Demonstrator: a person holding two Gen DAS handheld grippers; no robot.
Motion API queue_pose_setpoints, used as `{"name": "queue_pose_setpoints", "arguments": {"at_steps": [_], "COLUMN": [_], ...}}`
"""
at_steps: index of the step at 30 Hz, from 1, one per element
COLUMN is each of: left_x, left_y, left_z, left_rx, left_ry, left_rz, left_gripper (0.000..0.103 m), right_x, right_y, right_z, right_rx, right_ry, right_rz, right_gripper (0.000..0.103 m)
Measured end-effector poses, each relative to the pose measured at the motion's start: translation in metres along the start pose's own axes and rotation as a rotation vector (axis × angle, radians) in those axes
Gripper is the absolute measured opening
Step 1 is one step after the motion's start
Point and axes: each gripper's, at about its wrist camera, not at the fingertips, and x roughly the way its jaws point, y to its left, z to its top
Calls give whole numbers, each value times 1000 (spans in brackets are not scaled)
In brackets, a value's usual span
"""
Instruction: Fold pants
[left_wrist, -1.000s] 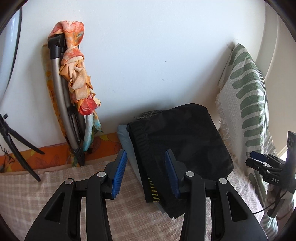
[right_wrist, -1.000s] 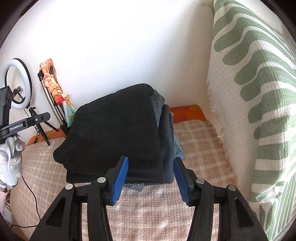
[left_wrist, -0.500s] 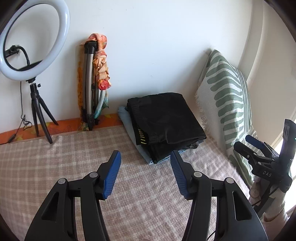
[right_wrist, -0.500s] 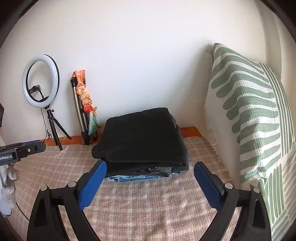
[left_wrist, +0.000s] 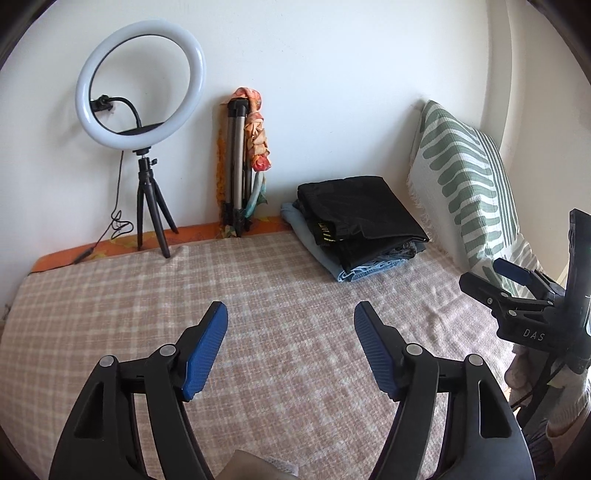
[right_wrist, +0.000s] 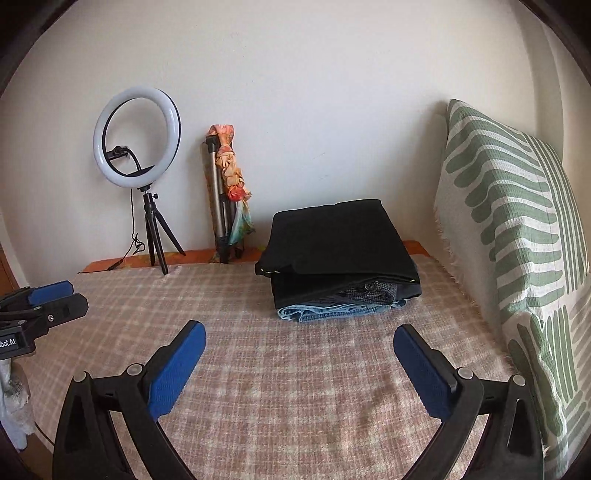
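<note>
1. The left gripper (left_wrist: 291, 314) is seen with its blue fingers (left_wrist: 207, 350) spread wide and nothing held between them; one second ago they were narrower and close against the black pants.
2. The right gripper (right_wrist: 299, 334) is likewise held wide open and empty, whereas one second ago its fingers (right_wrist: 177, 365) were set near the front edge of the stack.
3. Both grippers have been drawn back since then, so that the folded black pants (right_wrist: 338, 236) are now left well apart, at centre right of the right wrist frame.
4. The pants are seen lying on top of a stack of folded garments (right_wrist: 343, 306), a grey piece and light denim beneath; this pair is judged to be folded and placed.
5. The stack rests on a bed covered by a checked blanket (right_wrist: 280, 369), which fills the lower half of both frames.
6. A green-patterned pillow (right_wrist: 517, 240) stands at the right, a ring light on a tripod (right_wrist: 136, 136) at upper left, and a folded tripod wrapped in an orange scarf (right_wrist: 227, 184) leans on the white wall.
</note>
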Motion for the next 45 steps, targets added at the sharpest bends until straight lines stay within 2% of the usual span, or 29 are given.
{"name": "queue_pose_setpoints", "arguments": {"at_steps": [2, 8, 13, 17, 22, 30, 45], "left_x": [-5, -15, -21, -21, -15, -5, -1], "left_y": [5, 12, 16, 18, 25, 39, 38], "left_z": [-11, -32, -38, -45, -55, -61, -64], "left_rx": [1, 14, -1, -3, -45, -89, -74], "left_ry": [5, 14, 9, 27, 68, 100, 107], "left_rz": [14, 45, 62, 81, 69, 82, 90], "left_gripper": [83, 83, 83, 83, 83, 83, 83], "right_x": [0, -1, -7, -6, -1, 6, 10], "right_y": [7, 19, 24, 22, 25, 31, 26], "right_z": [-5, -13, -14, -20, -29, -33, -35], "right_rx": [7, 30, 29, 48, 23, 16, 27], "right_ry": [-1, 9, -30, -34, -21, -8, 7], "right_rz": [-9, -15, -52, -66, -71, -66, -68], "right_gripper": [103, 103, 103, 103, 103, 103, 103]}}
